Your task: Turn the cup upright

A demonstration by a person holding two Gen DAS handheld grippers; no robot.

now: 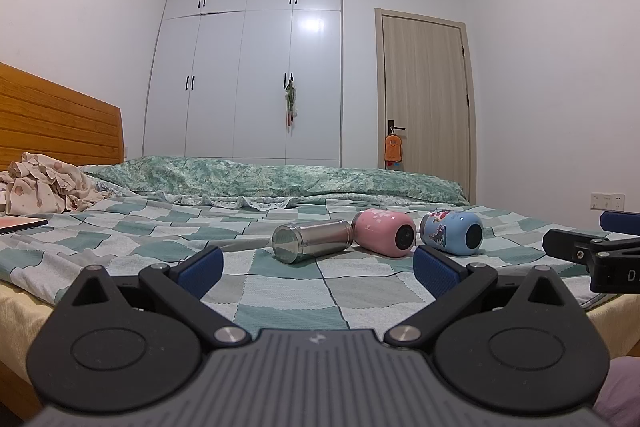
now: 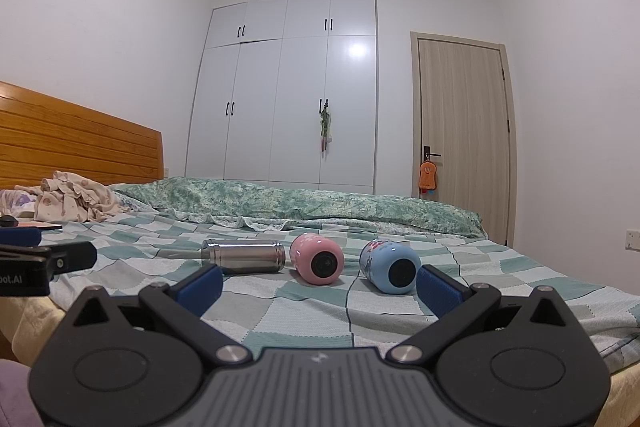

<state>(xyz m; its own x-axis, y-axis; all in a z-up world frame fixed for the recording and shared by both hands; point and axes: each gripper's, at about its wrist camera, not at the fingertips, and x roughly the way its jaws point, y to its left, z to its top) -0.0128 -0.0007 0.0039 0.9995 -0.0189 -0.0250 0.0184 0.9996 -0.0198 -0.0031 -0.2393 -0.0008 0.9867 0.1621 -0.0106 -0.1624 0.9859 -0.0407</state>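
Black linkages, blue-padded jaws, silver screws

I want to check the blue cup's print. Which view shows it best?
The left wrist view: the blue cup lies angled there, showing its printed side. In the right wrist view the blue cup points its base at the camera, so little of the print shows.

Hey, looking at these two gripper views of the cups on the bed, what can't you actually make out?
- Pink cup and blue cup: their dark ends face both cameras; open mouth or base is unclear.
- Steel cup: far end hidden behind its own body, both views.
- Right gripper: cut off by the left view's edge.
- Flat object near the clothes: cropped, too small.
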